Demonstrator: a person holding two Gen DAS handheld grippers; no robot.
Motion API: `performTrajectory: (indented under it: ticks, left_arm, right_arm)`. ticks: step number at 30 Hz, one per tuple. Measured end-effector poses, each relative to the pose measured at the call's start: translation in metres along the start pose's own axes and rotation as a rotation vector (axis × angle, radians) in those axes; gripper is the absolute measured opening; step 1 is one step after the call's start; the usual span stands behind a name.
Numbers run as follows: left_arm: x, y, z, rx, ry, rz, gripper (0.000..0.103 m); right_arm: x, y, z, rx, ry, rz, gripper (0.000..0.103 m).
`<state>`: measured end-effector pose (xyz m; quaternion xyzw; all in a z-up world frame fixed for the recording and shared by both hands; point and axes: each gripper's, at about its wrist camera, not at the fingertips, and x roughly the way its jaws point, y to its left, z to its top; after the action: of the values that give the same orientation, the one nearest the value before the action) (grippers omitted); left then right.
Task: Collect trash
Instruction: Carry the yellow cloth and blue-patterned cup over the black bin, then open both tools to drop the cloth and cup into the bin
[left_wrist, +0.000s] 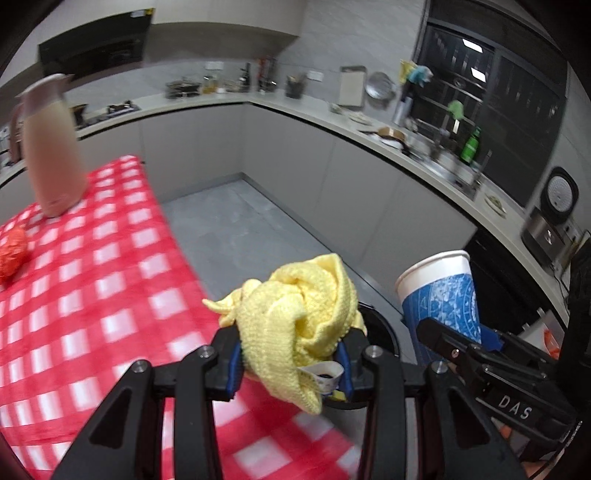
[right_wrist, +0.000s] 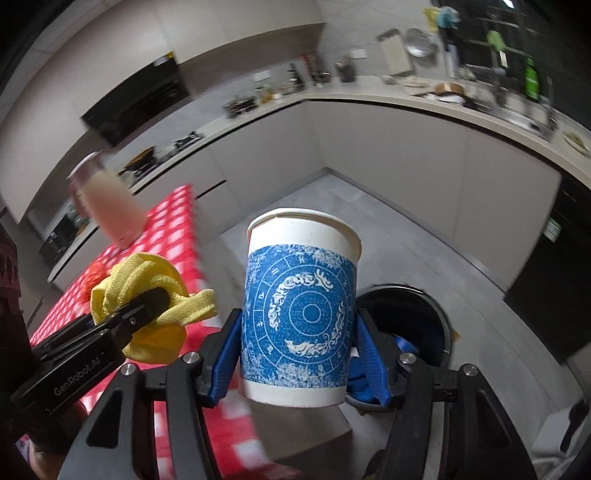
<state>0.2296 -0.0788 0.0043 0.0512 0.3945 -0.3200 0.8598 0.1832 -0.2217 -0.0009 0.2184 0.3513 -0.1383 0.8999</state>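
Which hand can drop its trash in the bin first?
Probably the right. Its gripper holds the paper cup with the black bin just behind it. The left gripper, clamping the yellow cloth, sits nearer the table.

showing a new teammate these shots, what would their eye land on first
The blue-and-white paper cup clamped upright in the right gripper, above a black bin on the floor. Next, the crumpled yellow cloth gripped by the left gripper, beside the red checked tablecloth.
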Motion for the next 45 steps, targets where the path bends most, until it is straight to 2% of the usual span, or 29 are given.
performTrajectory:
  ticks: [7, 11, 22, 25, 27, 28, 31, 32, 37, 45]
  left_arm:
    - [0.044, -0.046, -0.004, 0.015, 0.086, -0.061, 0.041]
    - [0.066, -0.066, -0.006, 0.012, 0.12, -0.06, 0.041]
    - [0.118, -0.076, -0.025, -0.052, 0.211, 0.056, 0.043]
    - [0.131, -0.075, -0.03, -0.062, 0.245, 0.079, 0.047]
    - [0.141, -0.076, -0.033, -0.075, 0.263, 0.102, 0.053]
    - [0.147, -0.076, -0.035, -0.079, 0.278, 0.109, 0.062]
    - [0.158, -0.074, -0.036, -0.098, 0.311, 0.14, 0.067]
    - [0.158, -0.073, -0.035, -0.107, 0.309, 0.152, 0.067]
    - [0.143, -0.074, -0.022, -0.127, 0.238, 0.165, 0.067]
    - [0.104, -0.068, -0.002, -0.136, 0.191, 0.132, 0.067]
  right_arm:
    - [0.006, -0.074, -0.004, 0.09, 0.032, -0.073, 0.061]
    - [0.021, -0.102, -0.006, 0.109, 0.064, -0.083, 0.061]
    - [0.091, -0.146, 0.002, 0.075, 0.18, -0.03, 0.061]
    - [0.112, -0.155, 0.002, 0.057, 0.211, -0.009, 0.062]
    - [0.123, -0.159, 0.003, 0.049, 0.222, 0.0, 0.064]
    - [0.13, -0.16, 0.003, 0.036, 0.233, 0.002, 0.064]
    - [0.152, -0.164, 0.002, -0.011, 0.272, -0.024, 0.074]
    - [0.155, -0.167, 0.002, -0.008, 0.275, -0.021, 0.077]
    - [0.153, -0.181, 0.007, 0.034, 0.231, -0.021, 0.078]
    - [0.126, -0.162, 0.021, 0.016, 0.185, -0.012, 0.078]
